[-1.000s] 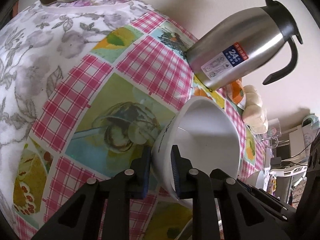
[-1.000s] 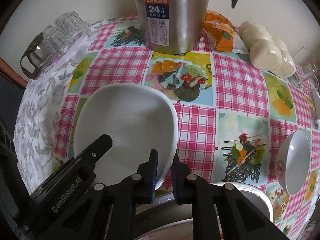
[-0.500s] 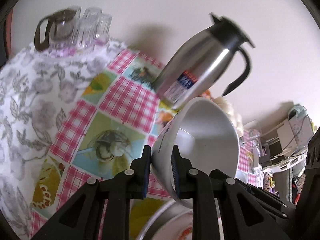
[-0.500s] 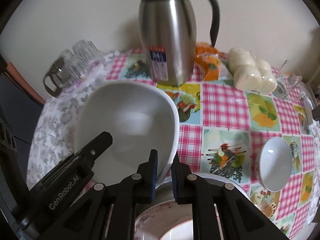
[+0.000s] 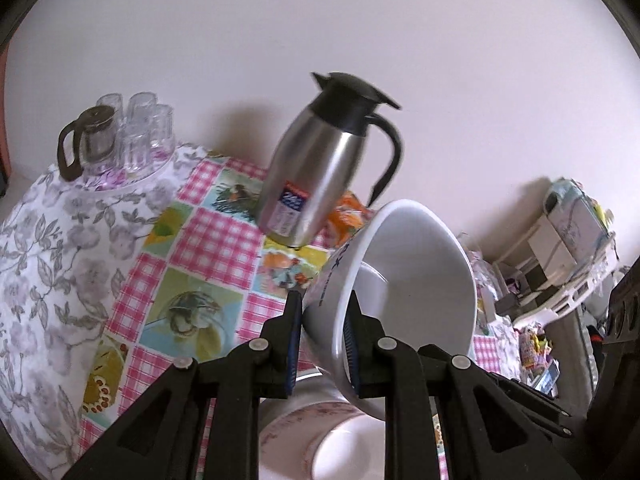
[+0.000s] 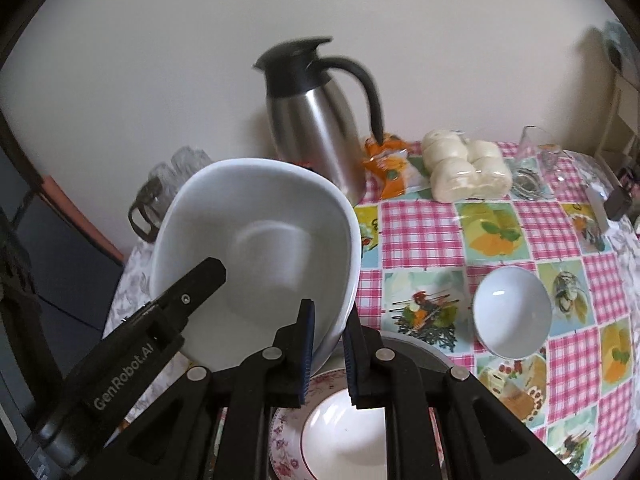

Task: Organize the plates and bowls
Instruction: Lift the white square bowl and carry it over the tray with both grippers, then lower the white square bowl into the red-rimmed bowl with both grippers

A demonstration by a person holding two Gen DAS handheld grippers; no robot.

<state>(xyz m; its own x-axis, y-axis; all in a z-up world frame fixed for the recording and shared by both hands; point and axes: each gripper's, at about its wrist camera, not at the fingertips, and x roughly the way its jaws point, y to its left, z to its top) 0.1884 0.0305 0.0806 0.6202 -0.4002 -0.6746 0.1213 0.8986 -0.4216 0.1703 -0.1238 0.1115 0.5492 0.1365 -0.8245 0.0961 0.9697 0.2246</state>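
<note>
Step in hand: carrying the large white bowl (image 6: 256, 256); left gripper (image 5: 322, 344) and right gripper (image 6: 328, 346) each pinch its rim, jaws nearly closed, bowl tilted above the floral-rimmed plate (image 6: 288, 444). Next, we judge: level it, lower both sides together

The right gripper (image 6: 328, 344) pinches the rim of a large white bowl (image 6: 256, 256); the left gripper (image 6: 192, 280) grips its opposite rim, above a floral-rimmed plate (image 6: 288, 448) beside a small white bowl (image 6: 512, 312).
</note>
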